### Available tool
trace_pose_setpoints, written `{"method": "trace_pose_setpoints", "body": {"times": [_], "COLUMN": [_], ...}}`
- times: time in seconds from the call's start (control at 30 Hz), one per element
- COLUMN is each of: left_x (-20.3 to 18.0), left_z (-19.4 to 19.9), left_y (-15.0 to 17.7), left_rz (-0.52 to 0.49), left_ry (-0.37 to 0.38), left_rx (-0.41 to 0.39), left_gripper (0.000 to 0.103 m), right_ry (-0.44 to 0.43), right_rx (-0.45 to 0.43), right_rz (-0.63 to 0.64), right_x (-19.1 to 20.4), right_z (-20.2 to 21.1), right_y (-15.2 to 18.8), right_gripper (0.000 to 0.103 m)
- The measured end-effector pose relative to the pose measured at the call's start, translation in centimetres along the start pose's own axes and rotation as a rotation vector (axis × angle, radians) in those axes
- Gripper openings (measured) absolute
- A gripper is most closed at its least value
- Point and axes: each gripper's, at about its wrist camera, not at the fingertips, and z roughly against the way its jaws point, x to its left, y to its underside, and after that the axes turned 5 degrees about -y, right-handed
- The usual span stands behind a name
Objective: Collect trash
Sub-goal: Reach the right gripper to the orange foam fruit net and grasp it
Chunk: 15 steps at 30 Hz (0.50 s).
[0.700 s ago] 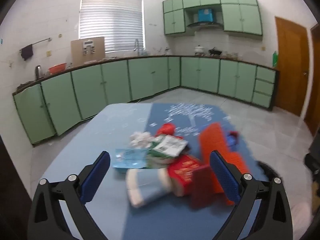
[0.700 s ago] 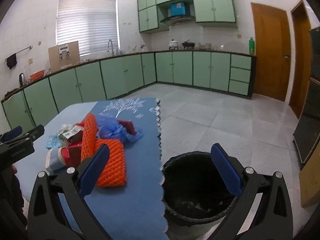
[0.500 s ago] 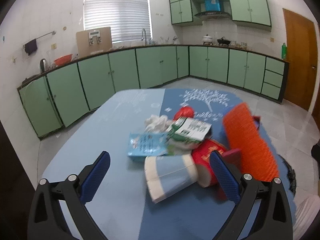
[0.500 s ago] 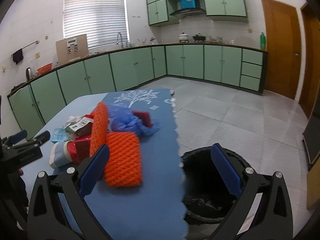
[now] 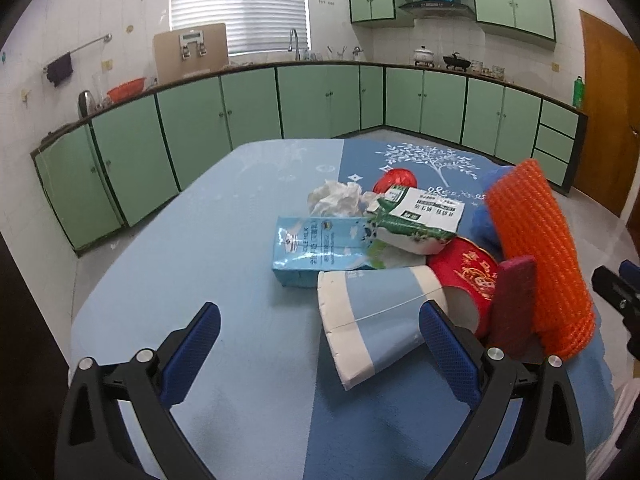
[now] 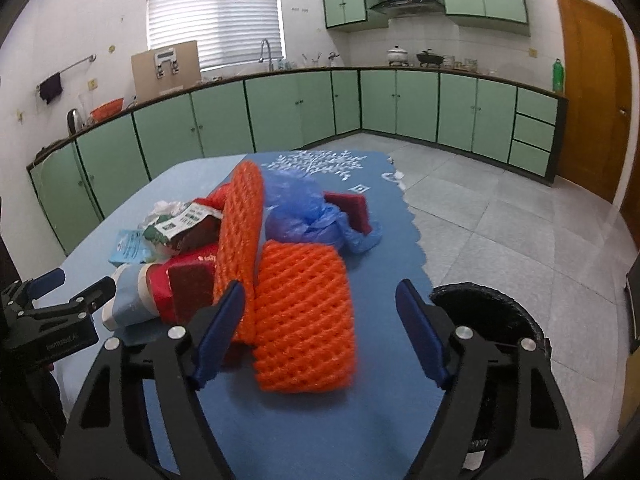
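- While both tools hang just short of the pile, nothing is picked up: the left gripper (image 5: 318, 344) is spread wide and empty, and the right gripper (image 6: 320, 324) is likewise released, holding nothing.
- Straight ahead of the left gripper, lying on its side on the blue tablecloth (image 5: 200, 240), is a pale blue and white paper cup (image 5: 372, 320), partly between the open fingers but seemingly untouched by either.
- Beyond that cup lie a light blue milk carton (image 5: 316, 248), a green and white carton (image 5: 416, 220), a crumpled white tissue (image 5: 336, 198) and a red paper cup (image 5: 468, 272).
- Directly ahead of the right gripper, between its fingers, lies a flat orange foam net sleeve (image 6: 304, 316); a second orange foam net sleeve (image 6: 240, 236) stands on edge ahead and to the left.
- Further ahead of it sits a crumpled blue plastic bag (image 6: 304, 216) against a dark red sponge (image 6: 346, 206).
- By my judgement the task is barely begun: the whole pile lies on the table, and every piece has yet to go into the bin.
- Only the right view shows the round black trash bin (image 6: 492, 320), on the floor just right of that gripper; its inside is hidden.
- Only the left view shows the tissue and cartons clearly.
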Motion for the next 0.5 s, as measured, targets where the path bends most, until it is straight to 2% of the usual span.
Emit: {"method": "trace_pose_setpoints", "body": {"times": [0.23,0.5], "left_x": [-0.9,-1.9], "left_z": [-0.2,-0.3], "left_y": [0.1,0.5], "left_rz": [-0.020,-0.038], "left_ry": [0.041,0.037], "left_rx": [-0.010,-0.018], "left_gripper": [0.097,0.097], "right_ry": [0.030,-0.025], "right_rx": [0.005,-0.021], "right_rz": [0.031,0.060], "right_x": [-0.3,0.3], "right_z": [-1.2,-0.5], "right_y": [0.4,0.0], "right_gripper": [0.072,0.070]}}
